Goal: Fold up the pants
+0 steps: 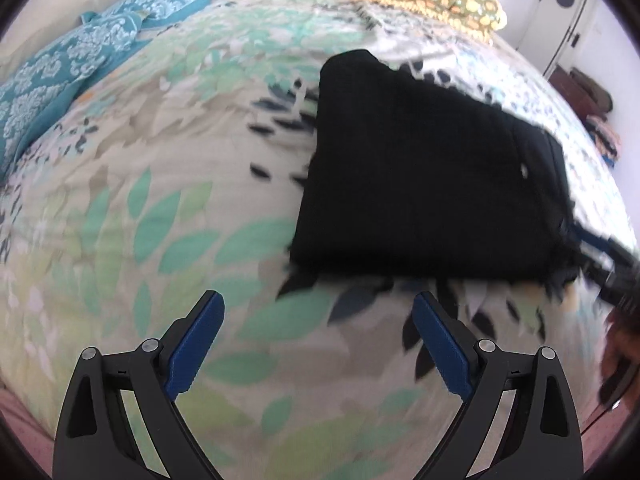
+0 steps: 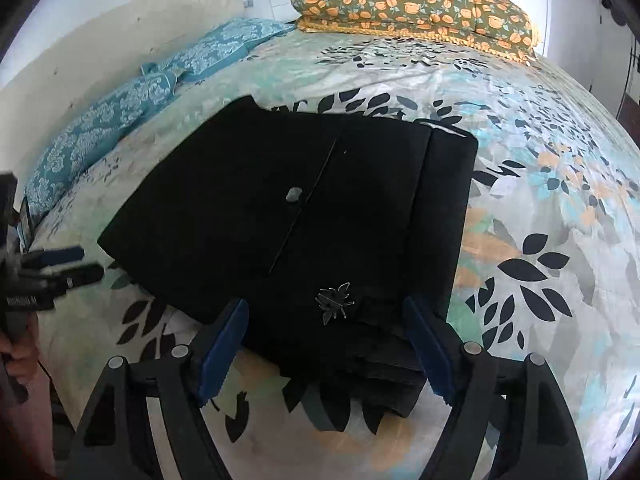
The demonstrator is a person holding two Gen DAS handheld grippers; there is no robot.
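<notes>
Black pants [image 2: 296, 208] lie folded into a compact stack on the leaf-patterned bedspread [image 2: 552, 240]; they also show in the left wrist view [image 1: 420, 168]. A small silver emblem [image 2: 334, 302] sits near their close edge. My right gripper [image 2: 324, 344] is open, its blue pads astride the near edge of the stack, holding nothing. My left gripper [image 1: 318, 344] is open and empty over bare bedspread [image 1: 140, 220], short of the pants' left near corner. The left gripper also shows at the left edge of the right wrist view [image 2: 60, 266]. The right gripper appears at the right edge of the left wrist view [image 1: 616, 268].
An orange-flowered pillow [image 2: 420, 12] lies at the head of the bed. Teal patterned pillows [image 2: 132, 120] line the left side by the wall. A door and some piled items [image 1: 588, 96] stand beyond the bed's right side.
</notes>
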